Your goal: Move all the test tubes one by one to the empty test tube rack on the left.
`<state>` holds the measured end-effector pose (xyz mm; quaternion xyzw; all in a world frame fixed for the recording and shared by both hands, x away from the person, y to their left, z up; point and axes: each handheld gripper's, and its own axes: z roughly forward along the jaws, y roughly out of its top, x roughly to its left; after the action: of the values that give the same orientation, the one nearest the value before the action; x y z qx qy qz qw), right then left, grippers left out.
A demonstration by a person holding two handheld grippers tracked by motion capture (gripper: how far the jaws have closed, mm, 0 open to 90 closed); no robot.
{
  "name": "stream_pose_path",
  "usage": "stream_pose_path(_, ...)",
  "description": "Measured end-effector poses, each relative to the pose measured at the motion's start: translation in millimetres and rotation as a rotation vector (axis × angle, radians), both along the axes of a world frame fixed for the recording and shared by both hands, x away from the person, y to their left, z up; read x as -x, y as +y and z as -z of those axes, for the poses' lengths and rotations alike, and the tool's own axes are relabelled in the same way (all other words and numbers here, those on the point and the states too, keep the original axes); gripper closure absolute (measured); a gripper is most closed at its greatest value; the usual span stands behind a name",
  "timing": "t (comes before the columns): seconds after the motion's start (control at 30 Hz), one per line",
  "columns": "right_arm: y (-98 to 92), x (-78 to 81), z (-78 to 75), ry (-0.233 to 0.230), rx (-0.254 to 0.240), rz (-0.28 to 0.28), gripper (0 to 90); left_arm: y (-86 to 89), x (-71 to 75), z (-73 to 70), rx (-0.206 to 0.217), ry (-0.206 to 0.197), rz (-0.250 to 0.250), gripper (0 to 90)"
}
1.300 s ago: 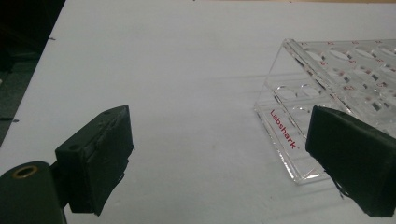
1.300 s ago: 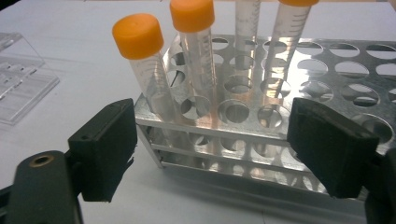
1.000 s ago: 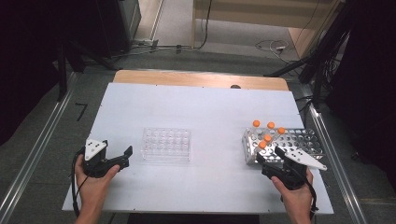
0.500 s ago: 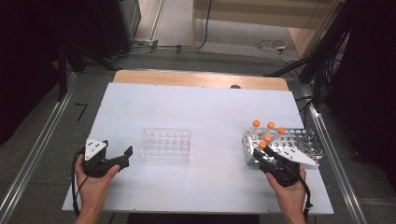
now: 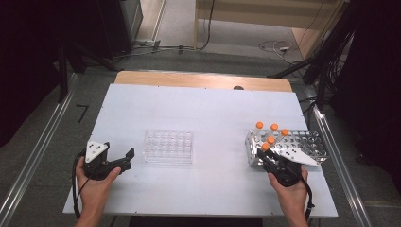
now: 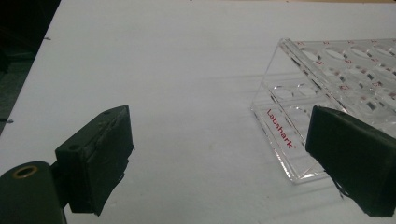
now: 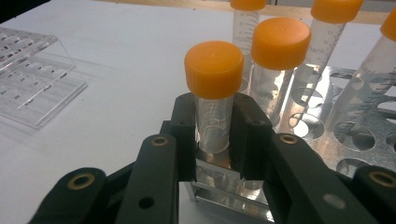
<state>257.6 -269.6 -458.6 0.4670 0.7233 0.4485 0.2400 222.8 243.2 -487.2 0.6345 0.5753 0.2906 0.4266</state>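
A metal tube rack [image 5: 302, 142] at the table's right holds several clear tubes with orange caps [image 7: 280, 42]. My right gripper [image 5: 267, 156] [image 7: 214, 135] has just been closing and is now shut on the nearest orange-capped tube [image 7: 214, 93] [image 5: 265, 147], which still stands in the rack's front corner. A clear plastic rack [image 5: 168, 146] [image 6: 336, 88] lies empty at the table's middle. My left gripper [image 5: 124, 160] [image 6: 219, 163] rests open on the table to its left, with nothing between its pads [image 6: 100, 158].
The white table top [image 5: 203, 109] spreads out behind both racks. A wooden strip [image 5: 198, 80] runs along its far edge. Metal rails [image 5: 42, 146] flank the table, and cables [image 5: 265, 47] lie on the floor beyond.
The right gripper's jaws have closed on the front orange-capped tube and the hand has shifted slightly toward the rack. The left hand and gripper have stayed put.
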Motion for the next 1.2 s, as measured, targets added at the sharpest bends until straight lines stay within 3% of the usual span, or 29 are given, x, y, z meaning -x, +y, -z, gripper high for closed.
stream_pose_path(0.33, -1.0, 1.5, -6.4, -0.032, 0.003, 0.0, 71.2, -0.4, -0.3, 0.1, 0.002, -0.001, 0.005, 8.5)
stream_pose_path(0.9, -1.8, 14.0, -33.2, -0.113, 0.006, -0.001, 71.7, -0.7, 0.0, -1.1, 0.003, -0.003, 0.009, 8.5)
stream_pose_path(1.2, 4.0, 22.9, -46.6, -0.152, -0.025, -0.034, 71.8, -8.7, 3.3, -14.0, 0.024, -0.056, 0.035, 8.5)
